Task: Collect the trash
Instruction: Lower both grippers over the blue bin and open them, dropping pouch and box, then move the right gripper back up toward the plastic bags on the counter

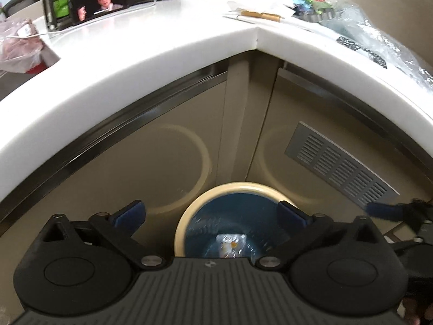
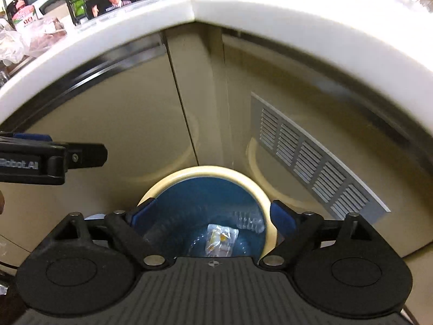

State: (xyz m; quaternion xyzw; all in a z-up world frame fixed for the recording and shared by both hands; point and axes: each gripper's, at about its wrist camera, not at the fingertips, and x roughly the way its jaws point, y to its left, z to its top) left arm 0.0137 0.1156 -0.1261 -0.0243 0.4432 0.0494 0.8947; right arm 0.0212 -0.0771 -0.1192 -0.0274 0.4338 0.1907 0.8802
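A round trash bin with a cream rim and a blue liner stands on the floor in the cabinet corner. At its bottom lies a clear wrapper with yellow bits. My left gripper hangs over the bin, open, with nothing between its blue pads. My right gripper is also open and empty above the same bin and wrapper. A second clear plastic piece leans on the liner. At the left of the right wrist view a black finger of the left gripper shows.
The white countertop wraps the corner above. On its right lie mixed wrappers and paper and crumpled clear plastic. A phone leans on a wire rack. A metal vent grille is set in the right cabinet door.
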